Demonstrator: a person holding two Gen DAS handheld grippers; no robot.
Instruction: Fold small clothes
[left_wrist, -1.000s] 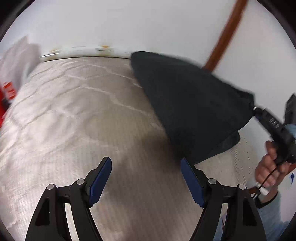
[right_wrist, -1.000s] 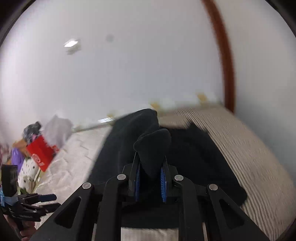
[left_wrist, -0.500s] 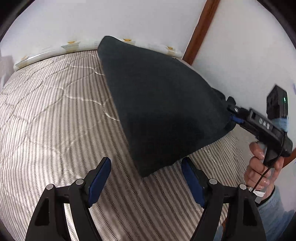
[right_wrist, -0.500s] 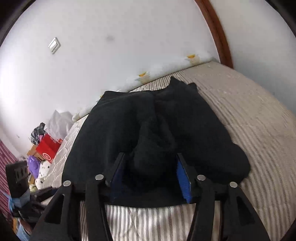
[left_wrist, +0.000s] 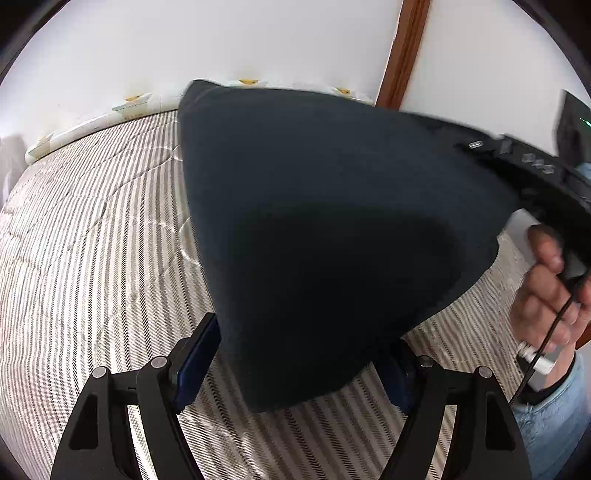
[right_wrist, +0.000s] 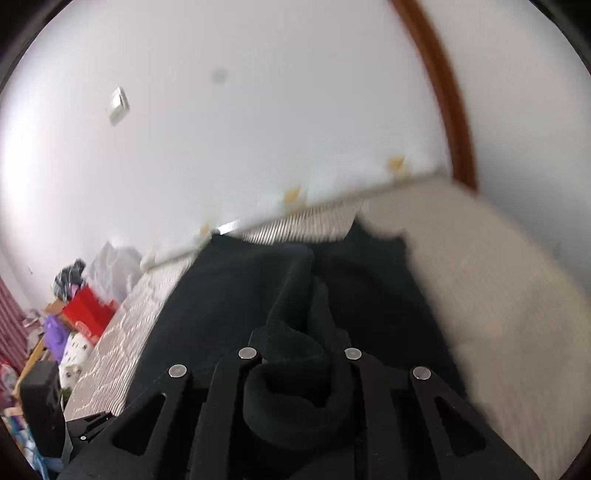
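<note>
Bed (left_wrist: 92, 266), with its striped quilted cover filling the lower left of the left wrist view, serves as the folding surface; its far edge meets the white wall at the top of both frames. Across it lies the dark garment (left_wrist: 314, 221), the task's own thing, spreading from the upper middle of the left view down to the bottom centre, and rising off the cover toward the right edge of the frame, where it is held up. That lifted edge is probably carried so that one part can be laid over the rest, a fold seemingly begun but not yet set down

The right tongs (right_wrist: 301, 354), at the bottom centre of the right wrist view, are closing at this moment, with a thick bunched roll of the cloth between the jaws, which stand narrow around it. In the left view the same tool enters at the right edge, with a hand (left_wrist: 546, 288) gripping its handle below

The left tongs (left_wrist: 295, 363) stand wide, one blue pad at each side of the garment's hanging lower corner. Whether the pads touch the cloth I cannot tell; they do not look to be pressing on it
</note>
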